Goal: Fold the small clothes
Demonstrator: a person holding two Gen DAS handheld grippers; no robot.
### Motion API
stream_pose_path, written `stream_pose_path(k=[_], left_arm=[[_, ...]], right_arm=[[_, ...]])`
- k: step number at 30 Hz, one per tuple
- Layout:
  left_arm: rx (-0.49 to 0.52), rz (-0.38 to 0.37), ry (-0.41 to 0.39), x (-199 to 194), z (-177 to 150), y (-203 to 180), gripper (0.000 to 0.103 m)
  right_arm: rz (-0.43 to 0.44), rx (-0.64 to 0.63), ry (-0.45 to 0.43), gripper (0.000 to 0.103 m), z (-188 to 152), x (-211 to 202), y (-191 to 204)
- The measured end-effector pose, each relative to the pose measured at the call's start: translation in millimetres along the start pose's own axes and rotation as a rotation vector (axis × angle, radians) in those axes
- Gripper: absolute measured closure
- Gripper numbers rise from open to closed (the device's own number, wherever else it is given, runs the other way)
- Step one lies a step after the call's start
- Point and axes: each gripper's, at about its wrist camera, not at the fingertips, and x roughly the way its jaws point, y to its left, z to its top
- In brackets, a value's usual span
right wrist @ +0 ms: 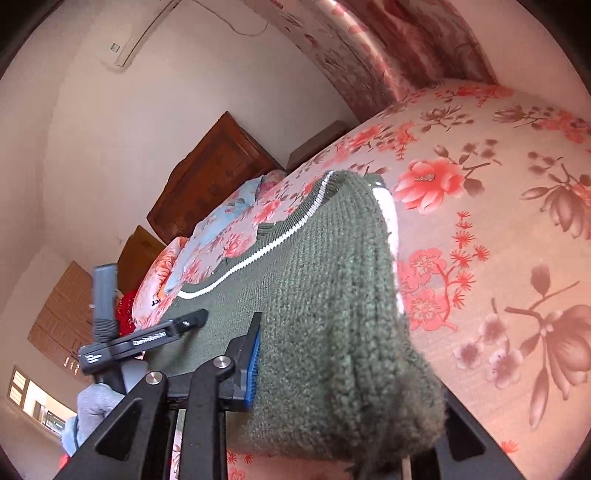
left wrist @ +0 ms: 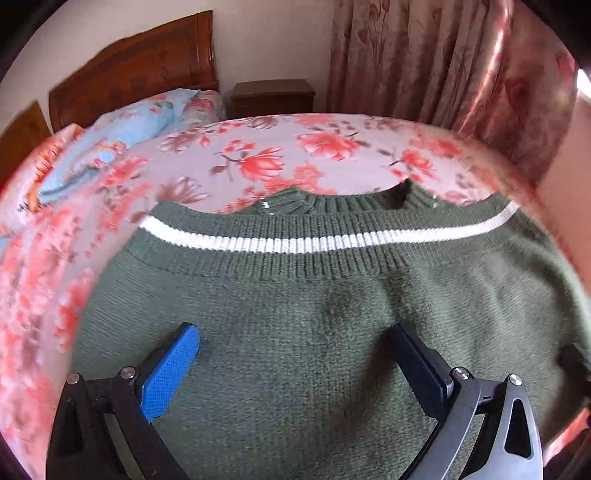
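Observation:
A dark green knit sweater (left wrist: 303, 280) with one white stripe (left wrist: 295, 244) below its ribbed edge lies flat on the bed. My left gripper (left wrist: 291, 332) hovers over its middle, open, with the blue pads (left wrist: 173, 369) wide apart and nothing between them. In the right wrist view the sweater (right wrist: 332, 277) rises in a thick bunched fold at its right edge. My right gripper (right wrist: 343, 369) is shut on that fold, which fills the jaws. Its left pad (right wrist: 253, 365) presses the knit and its right finger is mostly hidden behind the cloth. The left gripper's black frame (right wrist: 147, 338) shows at the far left, in a gloved hand (right wrist: 92, 402).
A floral pink bed sheet (left wrist: 314, 147) covers the bed. A blue pillow (left wrist: 122, 129) lies by the wooden headboard (left wrist: 140, 70). A nightstand (left wrist: 273, 98) and floral curtains (left wrist: 443, 55) stand behind the bed. An air conditioner (right wrist: 144, 33) hangs on the wall.

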Motion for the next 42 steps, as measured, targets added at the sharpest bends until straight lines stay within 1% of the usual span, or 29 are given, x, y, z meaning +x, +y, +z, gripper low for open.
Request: stream_pose_path(k=[2,4,7,9,10,12,14,15,17,18,20,22,23,25,26,27,28,30,31,34,35,36,37,39,41,42], left_arm=[[0.031,-0.001,-0.009,-6.3,-5.5,-5.2,0.000],[0.033,-0.019,-0.036,-25.6,-15.3,-7.4,0.000],[0.072,-0.061,-0.085,-60.1,-42.7,-11.0,0.000],[0.101,-0.104,-0.086,-74.3,-64.8,-14.8,0.000],[0.121,-0.113,-0.076,-76.3,-75.8,-17.6,0.000],[0.170,-0.074,-0.038,-68.7,-96.3,-24.2,0.000],[0.250,-0.001,-0.086,-67.6,-114.0,-33.3,0.000],[0.260,0.005,-0.095,-68.2,-117.1,-35.2,0.000],[0.229,-0.029,-0.077,-70.2,-113.6,-30.5,0.000],[0.202,-0.055,-0.082,-75.0,-110.3,-25.6,0.000],[0.118,-0.118,-0.144,-91.6,-102.3,-11.3,0.000],[0.064,-0.130,-0.187,-99.7,-94.7,1.7,0.000],[0.065,-0.125,-0.174,-96.1,-92.1,4.3,0.000],[0.107,-0.105,-0.083,-71.7,-92.5,2.1,0.000],[0.148,-0.054,-0.068,-61.8,-96.8,-2.6,0.000],[0.213,0.007,-0.098,-59.6,-103.3,-12.2,0.000],[0.242,0.019,-0.120,-62.7,-107.8,-18.2,0.000],[0.217,-0.040,-0.113,-70.4,-107.7,-17.4,0.000],[0.199,-0.062,-0.124,-75.2,-107.4,-14.9,0.000],[0.163,-0.050,-0.150,-84.6,-106.7,-3.1,0.000],[0.117,-0.070,-0.161,-87.8,-105.6,7.4,0.000],[0.058,-0.110,-0.165,-91.1,-104.7,20.0,0.000],[-0.005,-0.152,-0.173,-94.6,-103.9,34.4,0.000],[-0.114,-0.190,-0.206,-102.9,-103.1,61.1,0.000],[-0.204,-0.227,-0.235,-110.8,-98.9,86.8,0.000],[-0.244,-0.258,-0.243,-115.0,-97.8,98.2,0.000]], right_arm=[[-0.006,0.002,0.006,0.076,1.9,-2.3,-3.7],[-0.008,0.013,0.008,0.076,3.1,-4.4,-6.5],[-0.013,0.012,0.006,0.076,3.7,-6.2,-5.4],[-0.017,0.015,0.006,0.076,3.7,-5.2,-7.0],[-0.021,0.015,0.007,0.075,3.7,-4.5,-7.1],[-0.027,0.016,0.005,0.075,3.3,-4.2,-6.9],[-0.027,0.022,0.007,0.075,2.7,-4.0,-8.3],[-0.028,0.027,0.010,0.075,2.3,-4.3,-8.1],[-0.034,0.034,0.015,0.075,2.8,-3.4,-8.2],[-0.037,0.038,0.018,0.075,3.2,-3.2,-8.4],[-0.046,0.041,0.018,0.075,3.6,-2.8,-8.8],[-0.058,0.041,0.017,0.075,3.9,-2.8,-7.6],[-0.063,0.046,0.016,0.075,4.1,-2.7,-6.9],[-0.073,0.058,0.011,0.075,5.9,-2.6,-5.5],[-0.077,0.059,0.006,0.075,7.5,-2.9,-3.8],[-0.080,0.060,0.002,0.075,9.3,-3.4,-2.5],[-0.074,0.065,-0.004,0.075,11.9,-4.7,-1.8],[-0.064,0.070,-0.023,0.076,17.5,-9.4,-1.1],[-0.072,0.060,-0.038,0.076,20.7,-12.8,-0.8],[-0.125,0.027,-0.078,0.076,28.5,-22.7,1.8],[-0.146,0.004,-0.091,0.076,30.4,-25.4,6.7],[-0.164,-0.030,-0.103,0.076,31.9,-27.7,13.9],[-0.189,-0.087,-0.117,0.076,32.6,-29.5,26.0],[-0.236,-0.230,-0.149,0.076,31.5,-29.8,57.7],[-0.270,-0.406,-0.177,0.076,23.6,-24.8,100.4],[-0.283,-0.508,-0.188,0.076,15.9,-20.0,124.6]])
